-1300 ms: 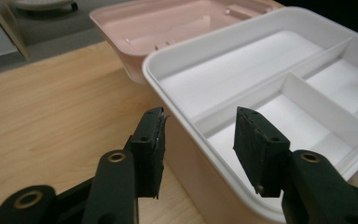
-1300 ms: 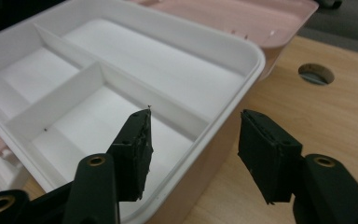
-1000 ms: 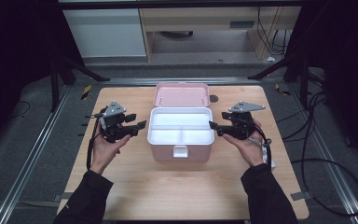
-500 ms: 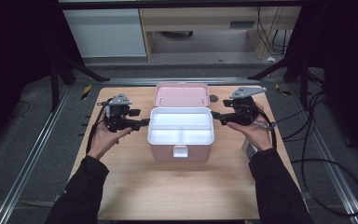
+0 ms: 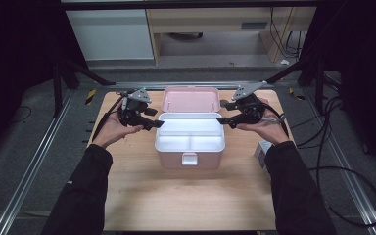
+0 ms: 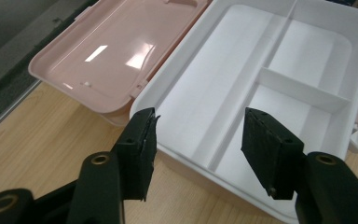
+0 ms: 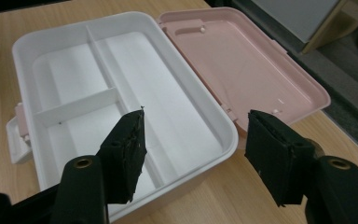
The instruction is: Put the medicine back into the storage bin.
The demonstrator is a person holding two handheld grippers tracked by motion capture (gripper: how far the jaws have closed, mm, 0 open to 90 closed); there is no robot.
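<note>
Both the left claw (image 5: 157,124) and the right claw (image 5: 221,120) have just been closing, yet gape empty beside the white tray (image 5: 191,137); pinch opposite rims evenly, then lift level from the pink box (image 5: 190,157).

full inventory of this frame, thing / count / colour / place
storage box: 1, pink body, centre of the table, open.
white tray: 1, white, seated in the box; one long compartment at the back, two smaller at the front, all empty.
lid: 1, pink, folded back flat behind the box.
latch: 1, white, on the box's front wall.
small box: 1, whitish, right table edge by the right forearm; details unclear.
table: 1, light wood, on a metal-rail frame.
left gripper: 1, black, at the box's left rim, jaws open and have just been closing, nothing between them.
right gripper: 1, black, at the box's right rim, same state.
sleeves: 2, dark, entering from the bottom.
</note>
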